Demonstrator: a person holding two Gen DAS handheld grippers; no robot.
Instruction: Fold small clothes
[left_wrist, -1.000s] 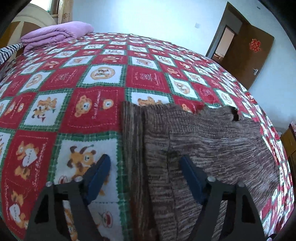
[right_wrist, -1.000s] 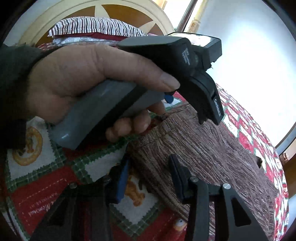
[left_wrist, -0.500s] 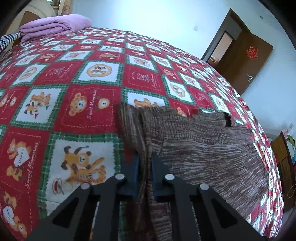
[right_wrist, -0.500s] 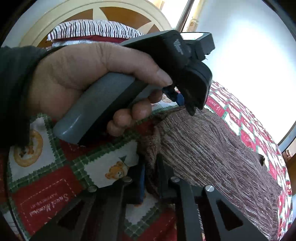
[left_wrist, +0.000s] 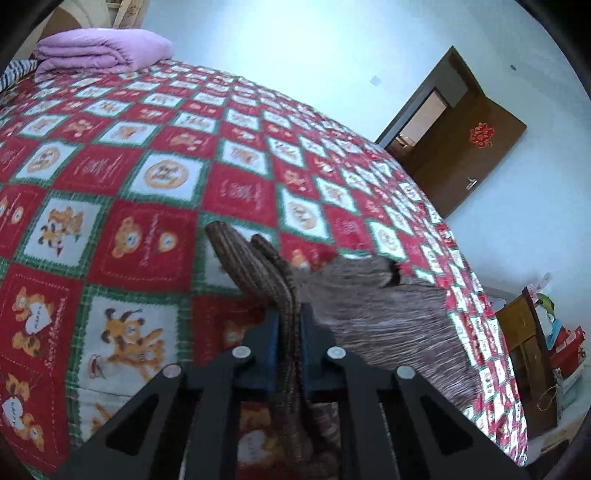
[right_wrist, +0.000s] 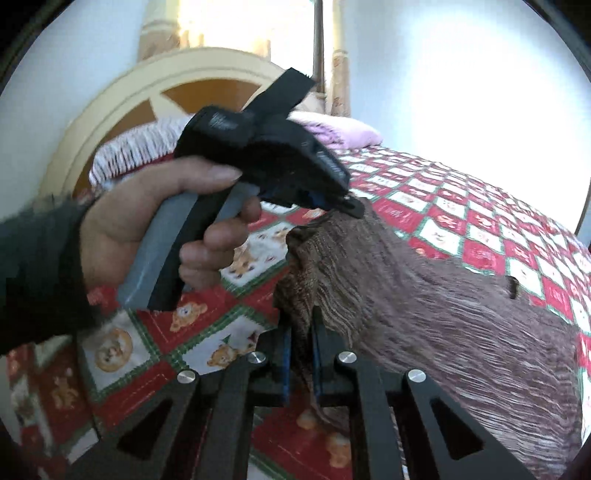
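Note:
A brown marled knit garment (left_wrist: 376, 314) lies on the red, white and green bear-pattern bedspread (left_wrist: 147, 229). My left gripper (left_wrist: 289, 325) is shut on the garment's ribbed hem edge and holds it lifted off the bed. My right gripper (right_wrist: 301, 339) is shut on the same hem edge of the garment (right_wrist: 424, 306), also raised. In the right wrist view the left gripper (right_wrist: 351, 208), held by a hand, pinches the hem farther along.
A folded purple blanket (left_wrist: 99, 51) and a striped pillow (right_wrist: 136, 147) lie at the head of the bed by the yellow headboard (right_wrist: 122, 99). A brown door (left_wrist: 469, 147) stands open at the far right. A wooden cabinet (left_wrist: 528, 354) stands beside the bed.
Both grippers went from open around the hem to shut on it. They have since lifted the hem edge up off the bedspread.

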